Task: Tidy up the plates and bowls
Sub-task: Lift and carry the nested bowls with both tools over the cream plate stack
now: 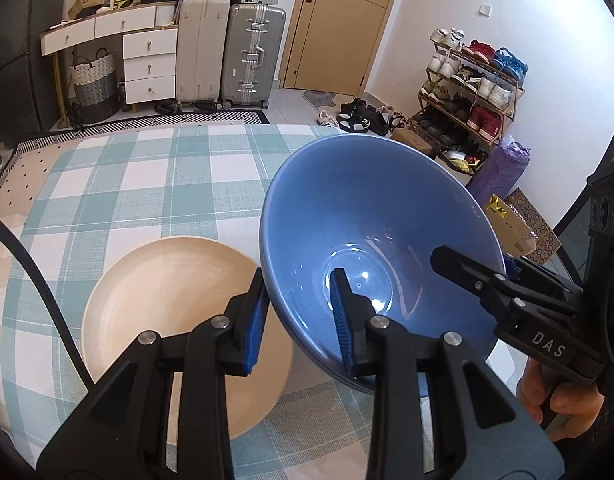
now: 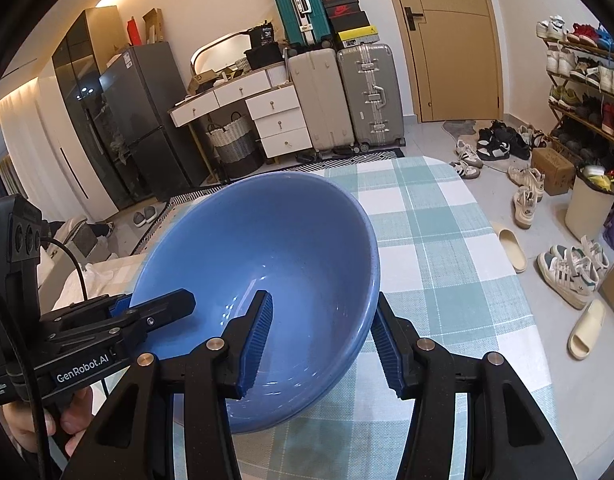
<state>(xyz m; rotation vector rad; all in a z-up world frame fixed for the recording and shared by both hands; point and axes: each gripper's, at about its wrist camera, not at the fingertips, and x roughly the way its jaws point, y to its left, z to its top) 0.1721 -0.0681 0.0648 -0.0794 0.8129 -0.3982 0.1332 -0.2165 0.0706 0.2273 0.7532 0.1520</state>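
Centrally, a blue bowl (image 1: 371, 240) hangs tilted above the checked desk (image 1: 147, 184), both tongs clamped on opposite rims: left tongs (image 1: 301, 320), right tongs (image 2: 327, 344). Lower left lies a beige plate (image 1: 167, 288), just beside the bowl.

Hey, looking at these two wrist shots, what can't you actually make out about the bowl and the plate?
- Left wrist view: the near right part of the beige plate is hidden by the blue bowl and the left claw.
- Right wrist view: the plate is not visible; the bowl and the right claw fill that area.
- Both views: the bowl's underside is unseen.
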